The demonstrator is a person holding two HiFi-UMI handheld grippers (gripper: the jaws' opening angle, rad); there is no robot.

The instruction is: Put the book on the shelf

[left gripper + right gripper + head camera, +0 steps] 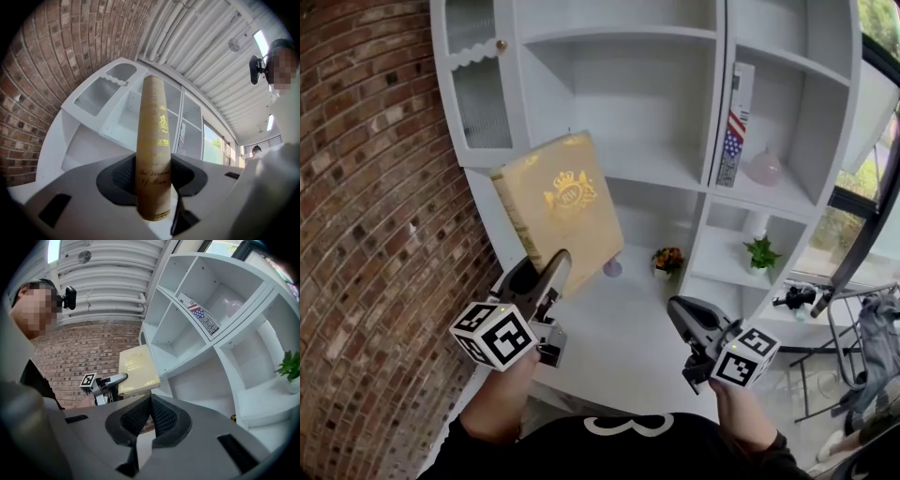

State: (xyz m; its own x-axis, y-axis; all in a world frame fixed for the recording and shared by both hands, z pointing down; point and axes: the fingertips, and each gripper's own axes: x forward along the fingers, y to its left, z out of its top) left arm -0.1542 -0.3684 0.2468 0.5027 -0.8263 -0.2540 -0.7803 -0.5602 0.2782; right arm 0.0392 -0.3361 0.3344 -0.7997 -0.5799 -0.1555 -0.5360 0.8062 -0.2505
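Note:
A cream book with a gold crest on its cover is held up in the air, tilted, in front of the white shelf unit. My left gripper is shut on the book's lower edge. In the left gripper view the book's spine stands upright between the jaws, with gold lettering on it. My right gripper hangs lower right, apart from the book, shut with nothing in it; its pads meet. The right gripper view also shows the book and the left gripper.
A book with a flag spine stands in an upper right compartment beside a pink vase. A green plant and a small flower pot sit lower. A brick wall runs along the left.

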